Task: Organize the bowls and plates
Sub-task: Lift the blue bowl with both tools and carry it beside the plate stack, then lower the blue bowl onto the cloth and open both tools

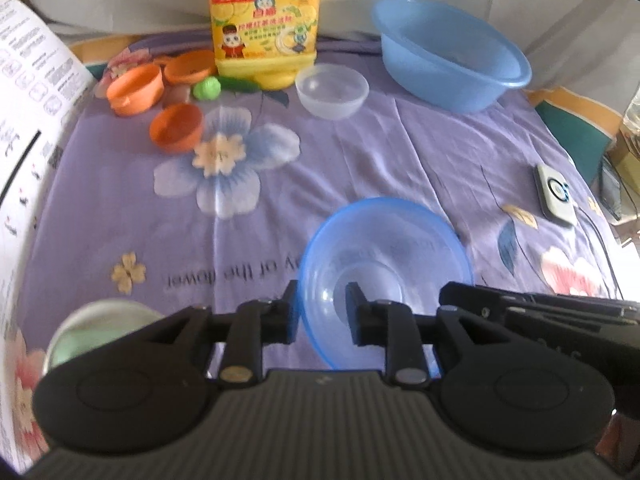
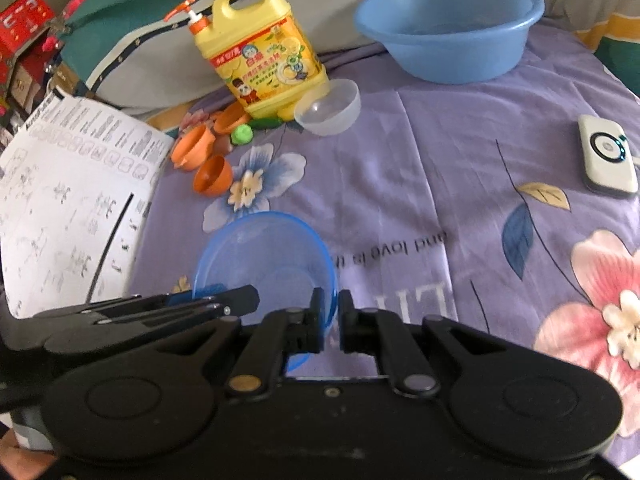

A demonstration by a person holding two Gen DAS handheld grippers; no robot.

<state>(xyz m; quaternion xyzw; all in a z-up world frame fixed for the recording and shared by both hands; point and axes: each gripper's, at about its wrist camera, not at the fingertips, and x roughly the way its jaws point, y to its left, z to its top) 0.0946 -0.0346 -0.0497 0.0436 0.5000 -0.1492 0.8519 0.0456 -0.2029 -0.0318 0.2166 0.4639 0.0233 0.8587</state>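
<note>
Blue bowl [image 2: 264,256]: translucent, held over the purple floral bedsheet [image 1: 360,152] near the front, well apart from the other dishes at the back
Right hand-held gripper [image 2: 330,320]: fingers pinched together on the bowl's near right rim, one inside the wall and one outside; a rim pinch looks like the only purchase a thin, wide bowl offers
Left hand-held gripper [image 1: 322,312]: fingers apart, straddling the bowl's near left rim without pressing on it; judged to be letting go and leaving the carry to the right
Which way the bowl points: mouth up, tipped a little toward the cameras; round, so no long axis, only the axis through its centre, close to upright
Likely destination: the clear bowl [image 1: 332,90] or the big blue basin [image 1: 452,56] at the back; which one cannot be told
Orange bowls [image 1: 176,126]: three, grouped at the back left beside the yellow detergent jug [image 1: 264,28], one lying tipped on its side
Pale green dish [image 1: 96,332]: at the near left, mostly hidden behind the left tool
Clutter to avoid: white device [image 2: 606,156] on the right, printed sheet [image 2: 72,200] on the left
</note>
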